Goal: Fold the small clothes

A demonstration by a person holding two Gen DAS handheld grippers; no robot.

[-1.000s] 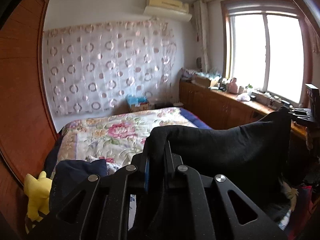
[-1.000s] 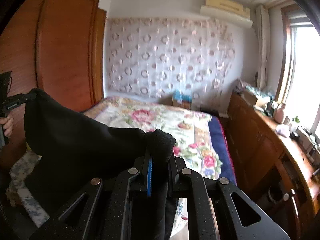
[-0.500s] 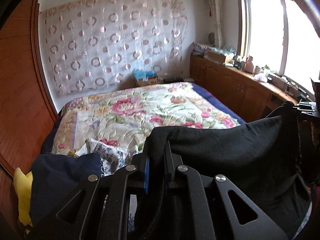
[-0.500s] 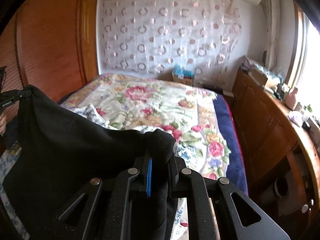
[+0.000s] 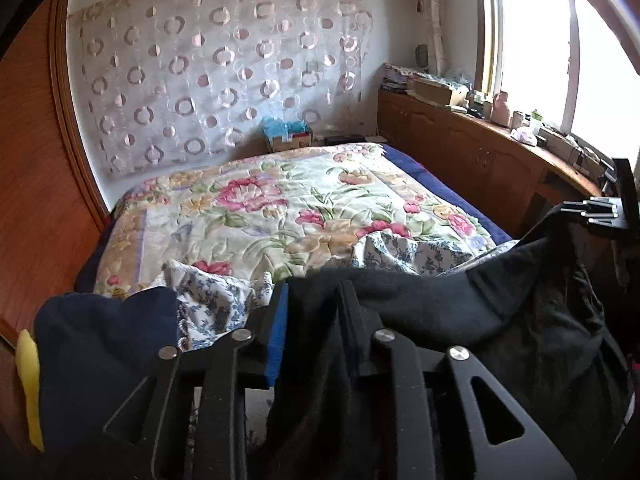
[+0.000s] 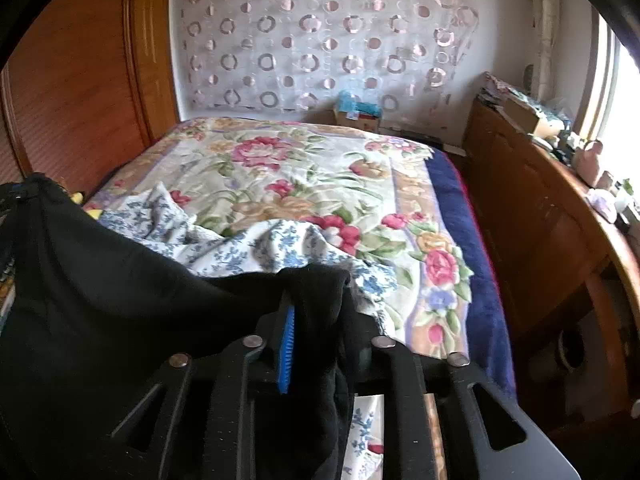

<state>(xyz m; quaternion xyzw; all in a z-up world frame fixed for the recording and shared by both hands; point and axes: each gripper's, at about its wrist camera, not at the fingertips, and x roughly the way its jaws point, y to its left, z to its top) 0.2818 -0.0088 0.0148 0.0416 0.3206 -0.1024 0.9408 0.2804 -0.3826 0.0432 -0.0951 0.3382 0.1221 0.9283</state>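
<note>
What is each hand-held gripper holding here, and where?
Both grip one black garment by its upper edge: left hand-held gripper at one end, right hand-held gripper at the other.

The black garment (image 5: pixel 460 312) drapes over my left hand-held gripper (image 5: pixel 312 320); pad contact hidden. Its lower part runs off the bottom edge. My right hand-held gripper (image 6: pixel 316 320) likewise buried in cloth. Blue-flowered fabric (image 6: pixel 248 248) partly covered. Small items on the windowsill (image 5: pixel 520 128) too small to identify.
</note>
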